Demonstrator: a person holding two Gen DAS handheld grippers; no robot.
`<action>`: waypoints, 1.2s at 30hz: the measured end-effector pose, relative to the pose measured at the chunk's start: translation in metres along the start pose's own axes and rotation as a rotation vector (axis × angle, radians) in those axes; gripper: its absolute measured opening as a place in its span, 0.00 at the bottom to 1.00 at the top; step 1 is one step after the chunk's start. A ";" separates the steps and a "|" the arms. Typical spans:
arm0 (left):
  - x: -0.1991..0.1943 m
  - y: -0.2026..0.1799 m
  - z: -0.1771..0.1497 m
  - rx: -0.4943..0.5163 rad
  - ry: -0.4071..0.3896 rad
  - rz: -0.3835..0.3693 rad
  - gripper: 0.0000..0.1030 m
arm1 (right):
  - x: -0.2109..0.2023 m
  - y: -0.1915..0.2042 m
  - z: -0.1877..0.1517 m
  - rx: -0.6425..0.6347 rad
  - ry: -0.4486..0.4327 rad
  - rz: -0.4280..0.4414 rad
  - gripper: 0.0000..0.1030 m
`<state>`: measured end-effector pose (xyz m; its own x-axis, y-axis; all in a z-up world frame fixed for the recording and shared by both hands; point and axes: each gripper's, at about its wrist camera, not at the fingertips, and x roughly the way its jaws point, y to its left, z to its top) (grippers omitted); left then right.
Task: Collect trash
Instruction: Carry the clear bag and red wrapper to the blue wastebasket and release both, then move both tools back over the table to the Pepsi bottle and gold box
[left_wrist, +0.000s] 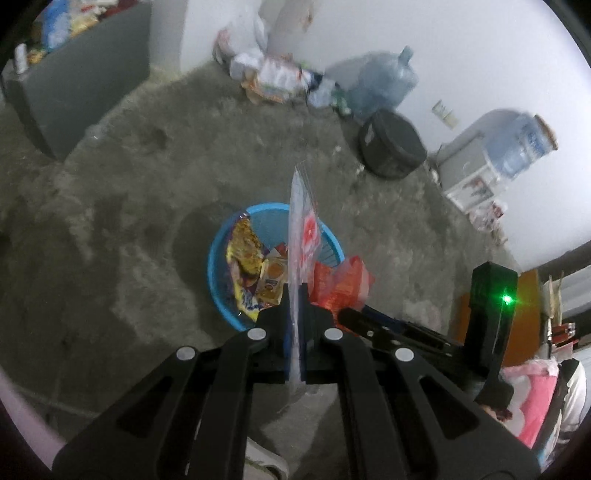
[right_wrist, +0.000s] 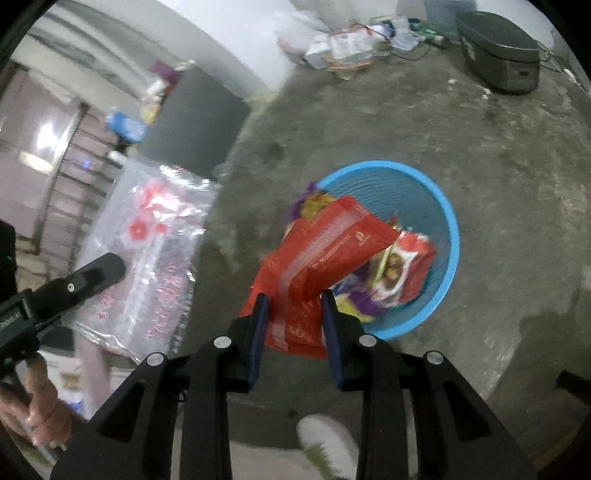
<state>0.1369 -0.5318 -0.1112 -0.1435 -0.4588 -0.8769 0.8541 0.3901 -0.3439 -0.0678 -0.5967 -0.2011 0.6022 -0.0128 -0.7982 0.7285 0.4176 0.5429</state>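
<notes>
Only the right wrist view shows the clear printed bag (right_wrist: 147, 251) flat-on, red flowers visible. The left tongs (left_wrist: 294, 295) clamp it edge-on. The right tongs (right_wrist: 295, 299) grip a red wrapper (right_wrist: 317, 258) above the blue basket (right_wrist: 448, 229).

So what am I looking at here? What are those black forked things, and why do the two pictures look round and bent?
Each black fork is a hand-held gripper: a two-finger clamp a person carries, one per hand, with no robot arm behind it. A wide fisheye camera on each looks along its fingers, which bends the view. One picture comes from the left hand-held gripper, shut on a clear plastic bag with red print. The other comes from the right hand-held gripper, whose fingers sit either side of a red snack packet; its jaws look fairly wide. Below both, on the concrete floor, stands a blue basket already holding wrappers. More litter lies by the wall.
</notes>
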 end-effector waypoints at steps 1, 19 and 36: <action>0.016 0.003 0.005 0.003 0.031 0.019 0.09 | 0.015 -0.006 0.007 -0.004 0.008 -0.041 0.32; 0.014 0.028 -0.002 -0.031 -0.003 0.067 0.41 | 0.058 -0.068 0.014 0.147 -0.024 -0.113 0.61; -0.261 0.111 -0.191 -0.276 -0.457 0.249 0.50 | -0.067 0.137 -0.011 -0.328 -0.161 0.210 0.61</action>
<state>0.1740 -0.2162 0.0156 0.3274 -0.5999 -0.7300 0.6636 0.6960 -0.2743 -0.0117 -0.5288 -0.0757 0.7888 -0.0272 -0.6140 0.4575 0.6931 0.5570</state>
